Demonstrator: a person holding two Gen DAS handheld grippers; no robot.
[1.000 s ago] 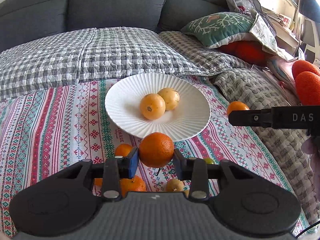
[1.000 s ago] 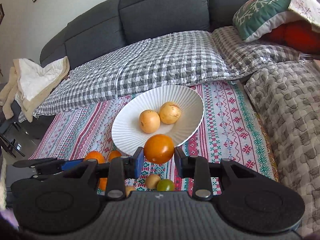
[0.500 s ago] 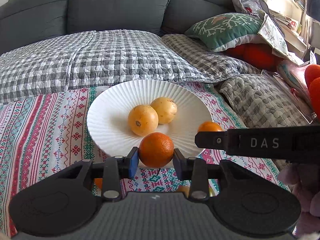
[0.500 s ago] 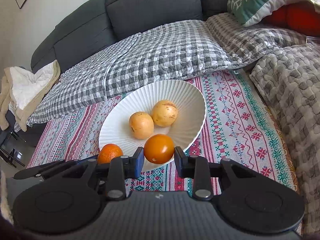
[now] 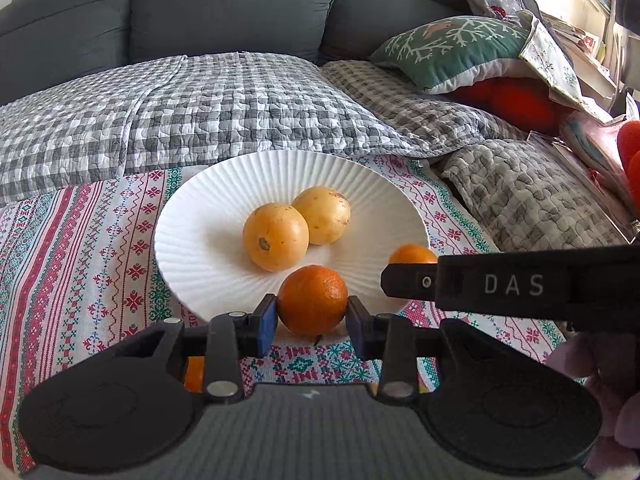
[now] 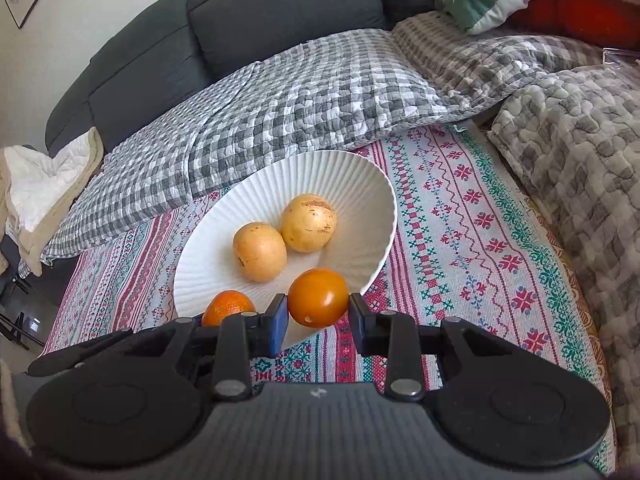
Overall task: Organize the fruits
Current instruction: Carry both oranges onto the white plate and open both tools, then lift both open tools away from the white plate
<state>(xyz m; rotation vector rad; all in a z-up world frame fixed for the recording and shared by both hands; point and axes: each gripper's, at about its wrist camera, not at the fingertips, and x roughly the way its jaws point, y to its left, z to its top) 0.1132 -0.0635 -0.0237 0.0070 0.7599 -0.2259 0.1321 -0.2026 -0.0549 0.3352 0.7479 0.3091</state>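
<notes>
the side of your right gripper (image 5: 404,276) shows the white letters "das". the white plate (image 5: 200,248) sits on the patterned cloth (image 5: 80,264) and has two yellow fruits (image 5: 276,236) in it, touching each other. your left gripper (image 5: 312,316) is nearly closed, its pads pressing on a bumpy orange (image 5: 313,299) at the plate's near edge. your right gripper is nearly closed too, squeezing a smooth orange fruit (image 6: 318,297) at the plate's near rim.
</notes>
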